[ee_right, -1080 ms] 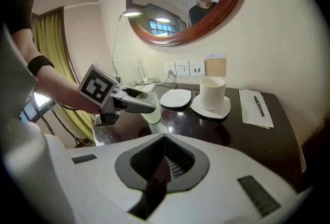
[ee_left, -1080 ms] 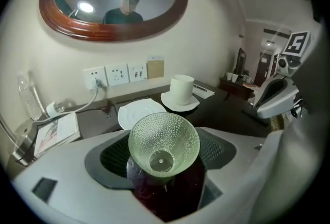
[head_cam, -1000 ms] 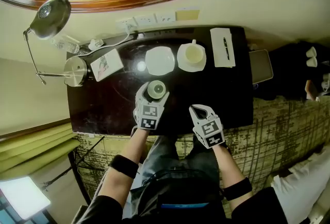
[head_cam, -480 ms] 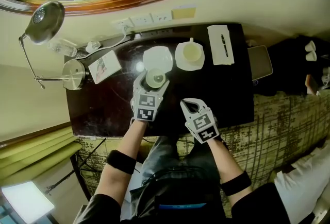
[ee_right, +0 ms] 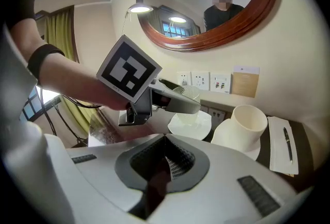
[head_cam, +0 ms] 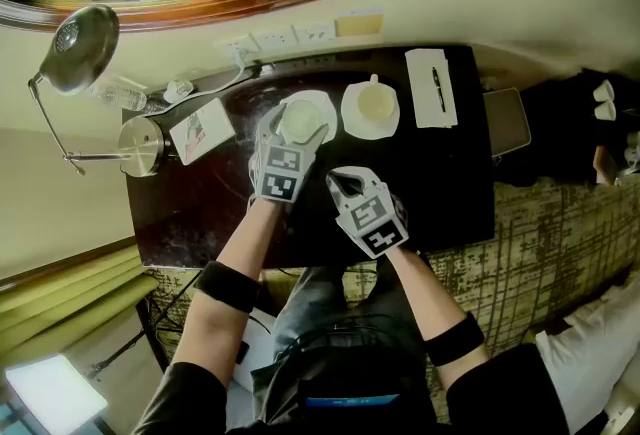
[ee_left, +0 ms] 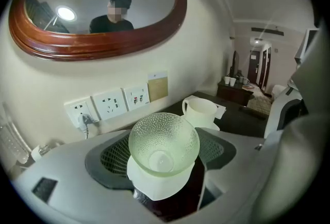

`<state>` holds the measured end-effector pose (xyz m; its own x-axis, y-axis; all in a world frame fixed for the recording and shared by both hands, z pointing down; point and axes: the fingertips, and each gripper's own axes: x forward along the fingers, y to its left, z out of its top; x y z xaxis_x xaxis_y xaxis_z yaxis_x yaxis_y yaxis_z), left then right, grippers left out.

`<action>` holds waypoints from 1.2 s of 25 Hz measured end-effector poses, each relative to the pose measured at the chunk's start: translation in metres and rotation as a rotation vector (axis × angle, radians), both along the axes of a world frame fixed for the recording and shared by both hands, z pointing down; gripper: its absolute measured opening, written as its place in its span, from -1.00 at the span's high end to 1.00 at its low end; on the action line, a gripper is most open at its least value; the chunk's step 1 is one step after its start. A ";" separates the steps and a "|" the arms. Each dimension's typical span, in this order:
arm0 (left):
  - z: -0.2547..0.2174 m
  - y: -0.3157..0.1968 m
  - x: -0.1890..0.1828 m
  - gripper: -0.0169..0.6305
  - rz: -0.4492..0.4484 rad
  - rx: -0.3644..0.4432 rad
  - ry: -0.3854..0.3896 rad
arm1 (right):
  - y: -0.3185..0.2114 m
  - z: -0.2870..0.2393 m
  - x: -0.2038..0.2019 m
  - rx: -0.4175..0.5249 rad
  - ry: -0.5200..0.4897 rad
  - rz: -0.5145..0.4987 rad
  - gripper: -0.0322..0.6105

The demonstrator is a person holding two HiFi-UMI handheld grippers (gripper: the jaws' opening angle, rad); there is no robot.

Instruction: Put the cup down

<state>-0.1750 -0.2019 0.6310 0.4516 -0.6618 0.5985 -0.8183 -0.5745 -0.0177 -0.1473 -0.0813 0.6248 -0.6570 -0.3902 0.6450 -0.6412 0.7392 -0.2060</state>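
Left claw (head_cam: 296, 125) moved forward, gripping glass cup (ee_left: 163, 143) over saucer (head_cam: 326, 108), mug (head_cam: 372, 106) beside, right claw (head_cam: 338, 183) clenched

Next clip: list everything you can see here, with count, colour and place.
desk: one, dark and glossy, against the wall
mirror: one, oval, brown wood frame, on the wall above the desk
sockets: three, white, on the wall under the mirror
lamp: one, silver, beyond the desk's left end
kettle: one, silver, left on the desk
card: one, white, beside the kettle
saucers: two, white, side by side at the desk's back
glass cup: one, clear, over the left saucer
mug: one, cream, on the right saucer
notepad: one, white, right of the mug
pen: one, black, on the notepad
left tongs: closed on the glass cup
right tongs: shut, empty, over the desk
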 end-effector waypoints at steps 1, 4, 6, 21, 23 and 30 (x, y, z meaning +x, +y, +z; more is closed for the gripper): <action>0.001 -0.003 -0.001 -0.23 -0.003 -0.001 0.000 | -0.003 0.001 -0.002 0.000 0.001 -0.003 0.84; 0.005 -0.012 -0.003 -0.23 -0.032 -0.010 0.001 | -0.009 0.006 -0.004 -0.010 0.009 -0.005 0.84; 0.012 -0.016 -0.002 -0.23 -0.021 -0.019 0.002 | -0.013 0.011 -0.003 -0.023 0.009 0.004 0.84; 0.029 -0.021 -0.006 -0.24 -0.044 -0.051 0.025 | -0.025 0.025 -0.002 -0.058 0.006 0.022 0.84; 0.029 -0.020 -0.006 -0.25 -0.044 -0.046 0.025 | -0.026 0.025 -0.002 -0.060 0.005 0.020 0.84; 0.021 -0.020 -0.007 -0.58 -0.074 -0.019 0.032 | -0.028 0.022 0.003 -0.057 -0.003 0.027 0.84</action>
